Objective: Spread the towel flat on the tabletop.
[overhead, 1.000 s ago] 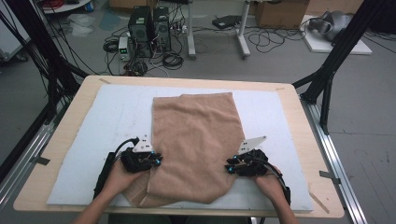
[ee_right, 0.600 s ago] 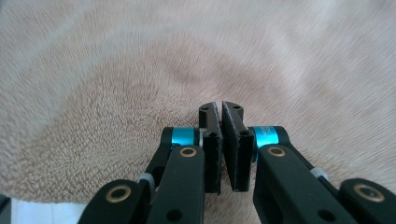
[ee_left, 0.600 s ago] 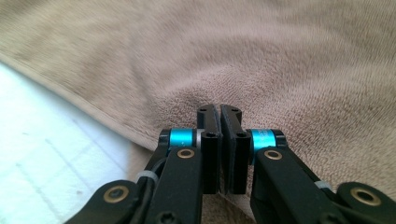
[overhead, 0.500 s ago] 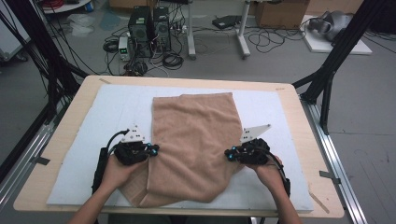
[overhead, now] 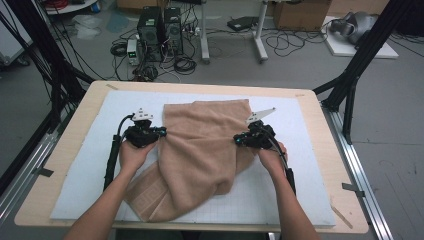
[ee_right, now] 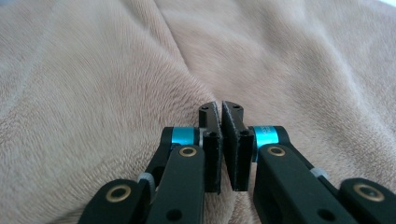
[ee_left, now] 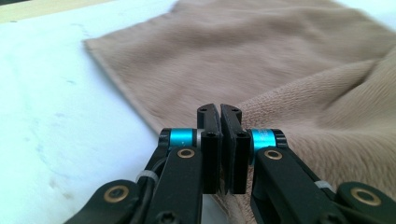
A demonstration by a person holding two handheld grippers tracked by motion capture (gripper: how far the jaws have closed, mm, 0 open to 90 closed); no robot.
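A tan towel [overhead: 200,145] lies rumpled on the white mat [overhead: 95,155], with a raised fold stretched between my two grippers. My left gripper [overhead: 162,132] is shut on the towel's left edge, and the right gripper [overhead: 238,140] is shut on its right edge. In the left gripper view the jaws [ee_left: 219,110] are pressed together, with towel [ee_left: 303,74] beside and under them and bare mat [ee_left: 60,102] to their left. The right gripper view has its shut jaws [ee_right: 220,108] against towel pile [ee_right: 107,84]. A patterned border of the towel [overhead: 150,192] rests near the front edge.
The mat covers a wooden table [overhead: 62,145] with black frame posts [overhead: 350,85] at its far corners. Beyond the table, computer cases [overhead: 160,30], cables and boxes sit on the floor. Bare mat shows left and right of the towel.
Both grippers have moved away from the person toward the table's middle and risen a little, pulling the towel's side edges along. The towel has gone from lying flat to bunched between them.
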